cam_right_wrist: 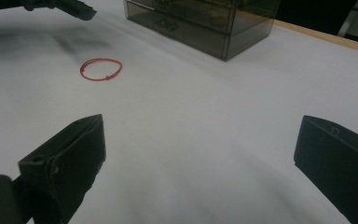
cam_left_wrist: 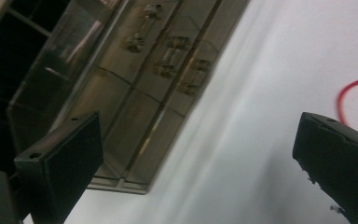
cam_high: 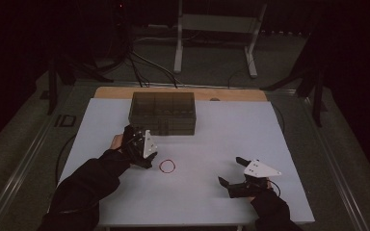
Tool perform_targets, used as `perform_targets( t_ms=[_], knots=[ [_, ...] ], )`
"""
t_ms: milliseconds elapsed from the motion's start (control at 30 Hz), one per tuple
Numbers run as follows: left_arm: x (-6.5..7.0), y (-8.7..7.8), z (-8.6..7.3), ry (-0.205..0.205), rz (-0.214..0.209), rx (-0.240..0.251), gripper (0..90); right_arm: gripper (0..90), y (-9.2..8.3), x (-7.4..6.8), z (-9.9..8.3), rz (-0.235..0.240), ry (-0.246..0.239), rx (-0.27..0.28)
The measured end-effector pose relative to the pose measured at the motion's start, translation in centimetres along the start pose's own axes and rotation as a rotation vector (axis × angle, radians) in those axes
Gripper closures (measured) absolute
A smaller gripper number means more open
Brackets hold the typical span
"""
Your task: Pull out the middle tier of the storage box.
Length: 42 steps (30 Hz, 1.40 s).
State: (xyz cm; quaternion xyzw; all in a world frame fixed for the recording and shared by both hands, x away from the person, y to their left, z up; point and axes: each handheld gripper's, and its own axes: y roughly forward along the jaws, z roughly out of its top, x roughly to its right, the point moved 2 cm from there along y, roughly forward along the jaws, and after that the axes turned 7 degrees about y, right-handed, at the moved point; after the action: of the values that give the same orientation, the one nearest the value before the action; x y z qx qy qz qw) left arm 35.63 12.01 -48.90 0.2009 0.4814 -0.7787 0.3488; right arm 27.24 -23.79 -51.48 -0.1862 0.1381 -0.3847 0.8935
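A thin red ring (cam_high: 167,166) lies flat on the white table (cam_high: 212,144), also seen as the red ring (cam_right_wrist: 100,69) and as an arc of the ring (cam_left_wrist: 349,93). Just left of it my left gripper (cam_high: 134,134) hovers open, tilted, facing the smoky drawer box (cam_high: 163,113). That drawer box (cam_left_wrist: 135,84) shows several drawer fronts with small handles. Toward the front right my right gripper (cam_high: 231,171) is open and holds nothing, jaws pointing left across bare table toward the ring. Its own view shows its jaws wide apart around the gripper's midpoint (cam_right_wrist: 200,154).
The drawer box (cam_right_wrist: 205,21) stands at the table's back centre near a wooden strip (cam_high: 231,95). Beyond the table are a white stand (cam_high: 217,33) and cables on the floor. A cable (cam_high: 60,159) trails off the left edge. Open table surface lies between both grippers.
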Motion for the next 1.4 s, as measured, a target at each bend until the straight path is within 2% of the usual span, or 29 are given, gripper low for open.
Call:
perform_targets(
  t_ms=[33,67,133,233,400,500,600,633,700,767,800,933,1000,1100,1167,1200,1233,1267,1367,1400],
  knots=[
    [0.0,0.0,0.1,0.010,0.026,-0.001,3.4,2.3,0.0,0.0,0.0,0.001,-0.001,0.002],
    [0.0,0.1,0.2,0.021,0.032,0.001,3.4,2.3,0.0,0.0,0.0,0.002,-0.002,-0.001],
    [0.1,0.2,0.4,0.042,0.024,-0.016,3.4,2.3,0.1,0.0,0.0,0.003,0.003,-0.004],
    [0.1,0.4,0.7,0.087,0.037,-0.041,3.5,2.3,0.0,0.0,0.0,0.004,0.000,0.001],
    [0.2,0.9,1.1,0.131,0.072,-0.064,3.5,2.3,0.0,0.0,0.0,0.009,0.005,0.004],
    [0.4,1.3,1.4,0.152,0.071,-0.080,3.6,2.3,0.0,0.0,0.0,0.011,0.004,0.000],
    [0.7,1.8,1.8,0.218,0.085,-0.111,3.9,2.3,0.0,0.0,0.0,0.011,0.003,0.003],
    [0.8,1.9,1.8,0.255,0.094,-0.131,3.9,2.3,0.0,0.0,0.0,0.011,0.003,0.001],
    [0.9,2.1,2.0,0.298,0.104,-0.139,6.6,2.3,0.0,0.0,0.0,0.012,0.006,-0.001],
    [1.1,2.3,2.1,0.329,0.113,-0.154,7.7,2.3,-0.1,0.0,0.0,0.016,0.009,0.005],
    [1.2,2.4,2.2,0.332,0.115,-0.152,7.7,2.3,-0.1,0.0,0.1,0.016,0.009,0.006],
    [1.5,2.8,2.4,0.410,0.146,-0.189,13.3,2.3,-0.1,0.0,0.1,0.021,0.011,0.005],
    [1.9,3.1,2.5,0.449,0.169,-0.203,13.3,2.3,-0.1,-0.1,0.1,0.021,0.008,0.006],
    [2.3,3.5,2.7,0.485,0.175,-0.221,16.8,2.3,0.0,-0.1,0.0,0.021,0.007,0.000],
    [2.3,3.6,2.7,0.490,0.175,-0.223,16.9,2.3,-0.1,-0.1,0.1,0.020,0.005,0.003],
    [2.5,3.9,2.8,0.535,0.206,-0.246,17.0,2.3,-0.1,-0.1,0.1,0.020,0.003,0.001],
    [2.5,3.9,2.8,0.535,0.206,-0.246,17.2,2.3,-0.1,-0.1,0.1,0.020,0.004,0.000],
    [2.7,4.1,2.9,0.575,0.220,-0.263,17.3,2.3,-0.1,-0.1,0.1,0.021,0.005,0.001],
    [2.9,4.3,3.0,0.588,0.226,-0.264,17.7,2.3,-0.1,-0.1,0.1,0.020,0.008,0.005],
    [3.0,4.4,3.0,0.594,0.247,-0.241,34.7,2.3,-0.2,-0.1,0.1,0.020,0.003,0.004]
  ],
)
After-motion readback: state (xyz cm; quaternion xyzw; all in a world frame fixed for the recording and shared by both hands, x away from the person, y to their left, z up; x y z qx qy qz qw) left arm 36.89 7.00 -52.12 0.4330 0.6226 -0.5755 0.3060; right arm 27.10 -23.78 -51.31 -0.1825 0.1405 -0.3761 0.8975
